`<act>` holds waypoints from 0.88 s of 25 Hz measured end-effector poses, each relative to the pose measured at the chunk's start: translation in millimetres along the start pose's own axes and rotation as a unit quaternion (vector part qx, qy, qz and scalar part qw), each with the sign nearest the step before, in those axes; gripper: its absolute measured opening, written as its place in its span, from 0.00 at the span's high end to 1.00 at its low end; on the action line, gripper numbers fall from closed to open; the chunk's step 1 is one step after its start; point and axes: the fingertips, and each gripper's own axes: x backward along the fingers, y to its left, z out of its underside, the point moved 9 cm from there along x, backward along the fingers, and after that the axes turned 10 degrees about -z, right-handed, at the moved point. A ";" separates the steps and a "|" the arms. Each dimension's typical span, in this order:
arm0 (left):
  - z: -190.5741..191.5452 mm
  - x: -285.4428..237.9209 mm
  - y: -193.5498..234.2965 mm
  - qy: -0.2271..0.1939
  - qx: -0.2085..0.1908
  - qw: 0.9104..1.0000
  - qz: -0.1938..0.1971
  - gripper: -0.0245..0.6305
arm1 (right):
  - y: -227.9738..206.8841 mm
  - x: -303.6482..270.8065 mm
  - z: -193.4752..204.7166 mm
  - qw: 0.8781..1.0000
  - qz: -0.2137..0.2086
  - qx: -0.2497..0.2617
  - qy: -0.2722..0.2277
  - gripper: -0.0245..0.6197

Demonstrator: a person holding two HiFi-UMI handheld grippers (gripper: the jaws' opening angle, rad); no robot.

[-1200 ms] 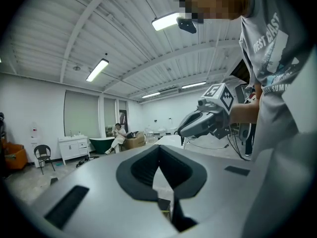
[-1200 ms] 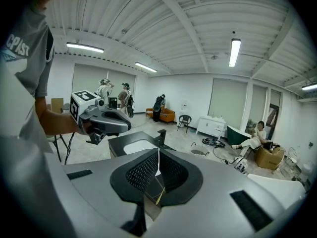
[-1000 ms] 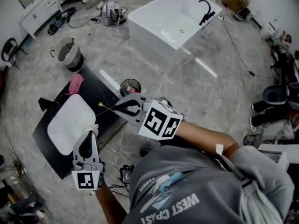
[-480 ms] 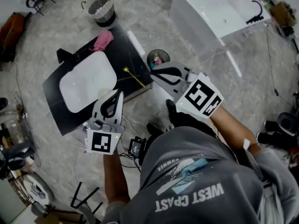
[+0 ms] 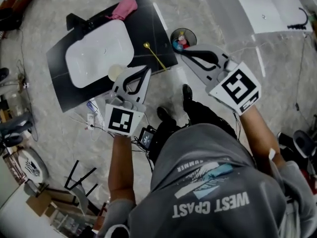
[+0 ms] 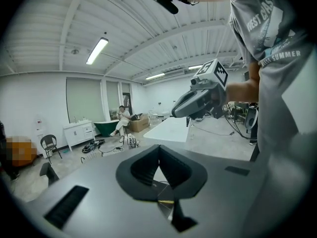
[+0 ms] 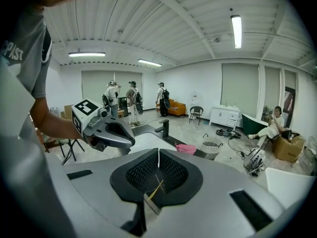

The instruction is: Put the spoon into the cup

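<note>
The gold spoon [image 5: 155, 57] lies on the black counter [image 5: 148, 26], right of the white sink [image 5: 99, 53], with its bowl at the far end and its handle slanting toward the counter's near right corner. The pale cup [image 5: 115, 72] stands at the sink's near right corner, well left of the spoon. The left tool [image 5: 147, 69] hangs just right of the cup with its jaws pressed together and nothing in them – touching the cup or not, I cannot tell. The right tool [image 5: 184, 54] hovers past the counter's right edge, near the spoon's handle, jaws also closed and empty. A pink cloth [image 5: 124, 6] sits at the counter's far side – a dark bin [image 5: 172, 36] stands on the floor [image 5: 161, 86] to the right.
</note>
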 end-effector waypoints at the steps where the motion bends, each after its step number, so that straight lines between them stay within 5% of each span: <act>1: 4.1 -4.4 -0.9 0.001 -0.003 1.000 0.002 0.96 | -2.6 -2.2 4.2 1.000 -0.001 -0.002 0.003 0.91; 22: 114.0 -71.2 -40.4 0.103 -0.067 0.991 0.050 0.90 | -39.2 -29.9 74.0 0.997 -0.027 -0.059 0.031 0.91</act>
